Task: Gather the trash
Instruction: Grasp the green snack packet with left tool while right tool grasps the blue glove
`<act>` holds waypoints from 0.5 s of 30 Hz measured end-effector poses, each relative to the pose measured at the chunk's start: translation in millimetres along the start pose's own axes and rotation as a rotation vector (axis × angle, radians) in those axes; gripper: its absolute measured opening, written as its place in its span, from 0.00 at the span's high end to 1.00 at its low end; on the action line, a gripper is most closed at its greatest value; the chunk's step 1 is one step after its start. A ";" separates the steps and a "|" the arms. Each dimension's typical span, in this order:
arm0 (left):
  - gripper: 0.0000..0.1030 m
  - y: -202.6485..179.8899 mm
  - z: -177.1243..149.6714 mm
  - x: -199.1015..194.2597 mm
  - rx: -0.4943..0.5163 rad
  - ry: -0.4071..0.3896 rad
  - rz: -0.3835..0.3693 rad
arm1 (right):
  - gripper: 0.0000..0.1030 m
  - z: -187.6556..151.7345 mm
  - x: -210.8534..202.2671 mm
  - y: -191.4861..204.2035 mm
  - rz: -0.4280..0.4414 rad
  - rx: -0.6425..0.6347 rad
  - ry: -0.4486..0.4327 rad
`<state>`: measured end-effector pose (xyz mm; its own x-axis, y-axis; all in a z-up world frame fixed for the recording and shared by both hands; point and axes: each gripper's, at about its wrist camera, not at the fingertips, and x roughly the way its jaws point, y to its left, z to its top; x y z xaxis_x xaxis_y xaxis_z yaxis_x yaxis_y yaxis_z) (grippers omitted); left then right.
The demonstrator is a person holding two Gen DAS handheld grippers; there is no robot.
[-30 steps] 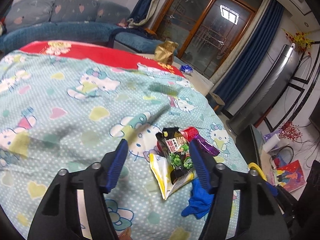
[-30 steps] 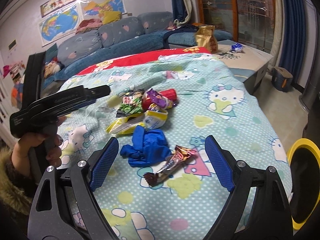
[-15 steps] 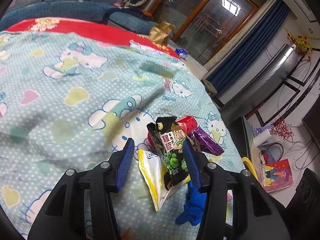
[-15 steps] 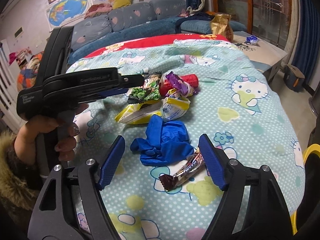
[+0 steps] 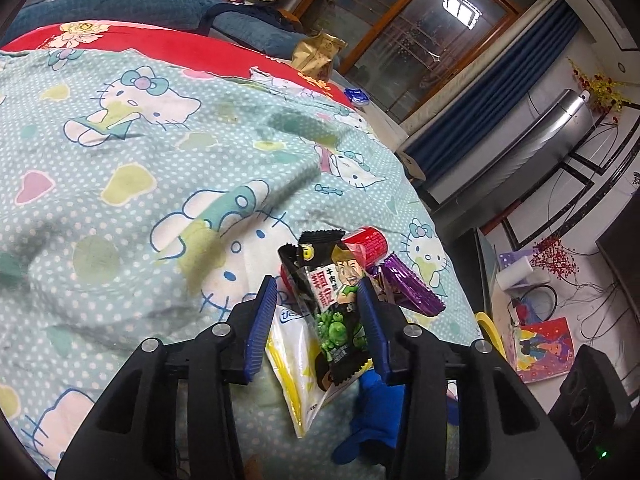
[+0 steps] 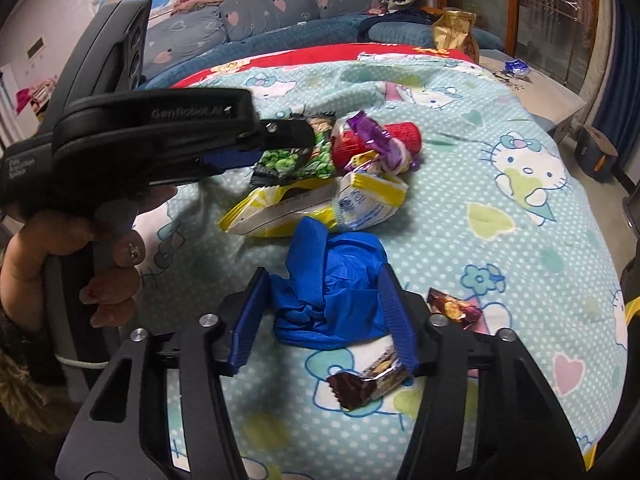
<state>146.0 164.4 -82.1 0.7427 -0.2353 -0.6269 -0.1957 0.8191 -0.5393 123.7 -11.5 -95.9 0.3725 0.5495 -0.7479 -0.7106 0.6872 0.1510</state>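
Observation:
Trash lies on a Hello Kitty bedspread. My left gripper is open, its jaws on either side of a black-and-green snack packet, which also shows in the right wrist view. Under the packet lies a yellow-and-white wrapper, and beyond it a red tube and a purple wrapper. My right gripper is open, its jaws around a crumpled blue glove. A brown candy wrapper lies below its right finger.
A yellow bin rim sits off the bed's right edge. A gold paper bag stands on a low table beyond the bed. A blue sofa runs along the back wall. The left hand holding its gripper fills the right view's left side.
Both grippers moved forward and narrowed: the left one now brackets the black-and-green packet, the right one now brackets the blue glove.

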 end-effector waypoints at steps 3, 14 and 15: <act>0.70 -2.6 0.7 4.1 0.005 0.005 -0.004 | 0.61 -1.3 1.2 2.6 0.004 -0.003 0.007; 0.84 -1.7 -1.4 -7.6 0.012 -0.011 -0.016 | 0.77 -9.8 -2.6 12.2 0.040 -0.020 0.034; 0.85 -2.2 -1.9 -10.3 0.015 -0.016 -0.018 | 0.77 -11.4 -4.1 14.2 0.045 -0.024 0.035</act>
<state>137.5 164.0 -75.6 0.7559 -0.2415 -0.6085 -0.1731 0.8226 -0.5416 105.3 -9.5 -98.1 0.3194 0.5621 -0.7629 -0.7401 0.6508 0.1695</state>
